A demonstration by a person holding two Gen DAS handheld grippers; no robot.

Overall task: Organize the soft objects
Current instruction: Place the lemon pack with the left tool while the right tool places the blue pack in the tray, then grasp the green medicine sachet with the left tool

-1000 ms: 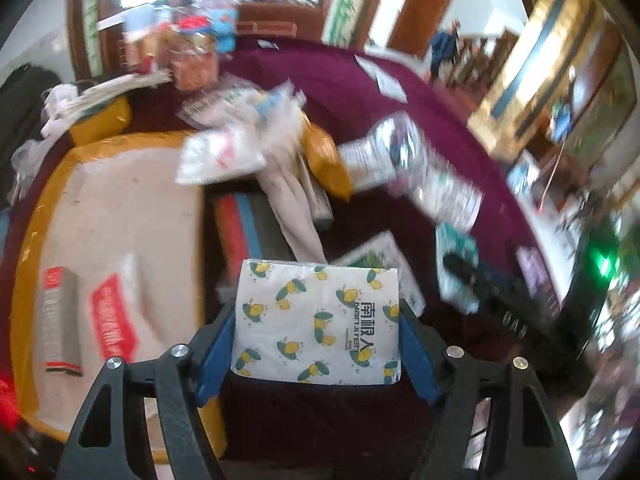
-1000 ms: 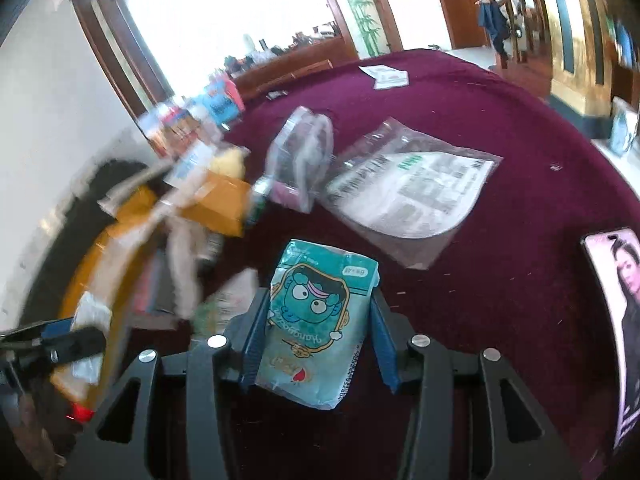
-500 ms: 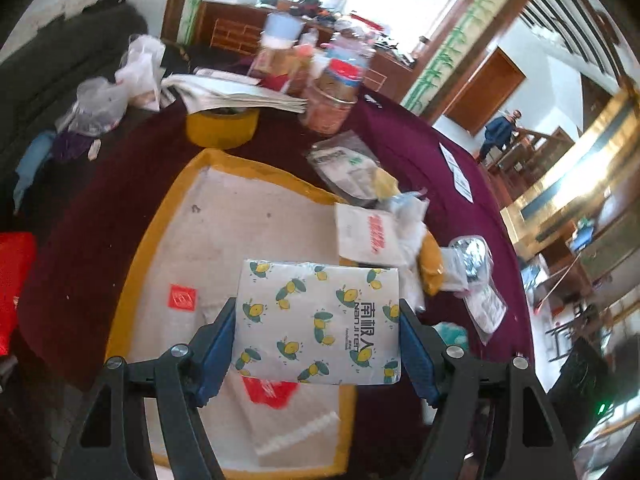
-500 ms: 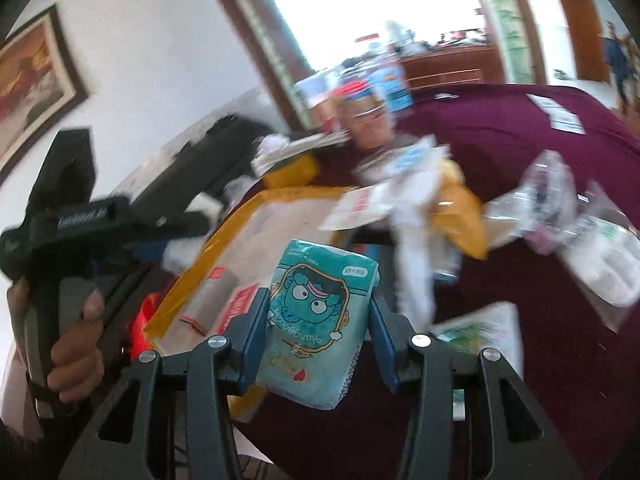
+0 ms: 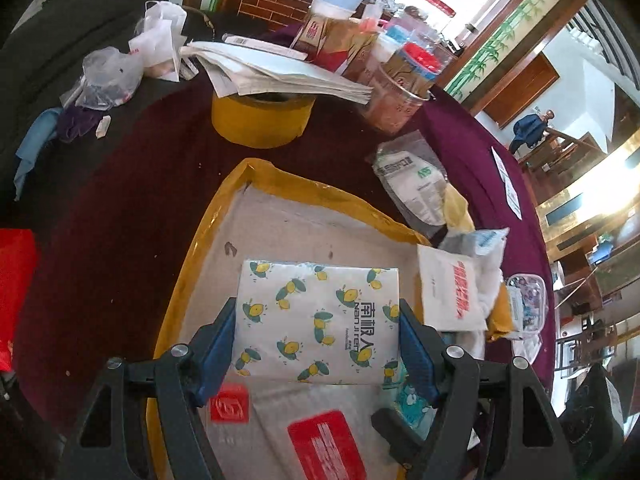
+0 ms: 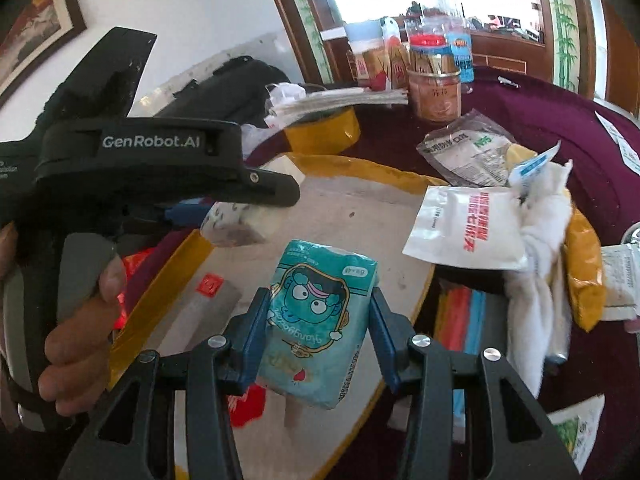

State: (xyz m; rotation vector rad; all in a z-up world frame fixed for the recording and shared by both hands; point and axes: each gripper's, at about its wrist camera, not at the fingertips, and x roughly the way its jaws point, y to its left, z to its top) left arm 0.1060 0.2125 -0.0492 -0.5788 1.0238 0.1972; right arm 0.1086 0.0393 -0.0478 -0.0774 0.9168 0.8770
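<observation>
My left gripper [image 5: 316,336] is shut on a white tissue pack with lemon prints [image 5: 316,320] and holds it above the yellow-rimmed tray [image 5: 180,288]. My right gripper [image 6: 318,320] is shut on a teal tissue pack with a cartoon face [image 6: 316,320], held over the same tray [image 6: 160,304]. The left gripper's black body [image 6: 132,160] shows at the left of the right wrist view, with the lemon pack [image 6: 236,220] under it. A white pouch with red print [image 5: 452,296] overlaps the tray's right rim.
A yellow tape roll [image 5: 260,120] under a paper stack [image 5: 272,72], jars [image 5: 400,96] and boxes stand at the back. A mask bag [image 5: 416,188], a white cloth [image 6: 544,264] and a mustard packet [image 6: 584,280] lie right of the tray on the maroon tablecloth [image 5: 100,240].
Both grippers have swung left from the cluttered tablecloth to above the tray, each still holding its tissue pack. The left gripper's body has come closer in the right wrist view.
</observation>
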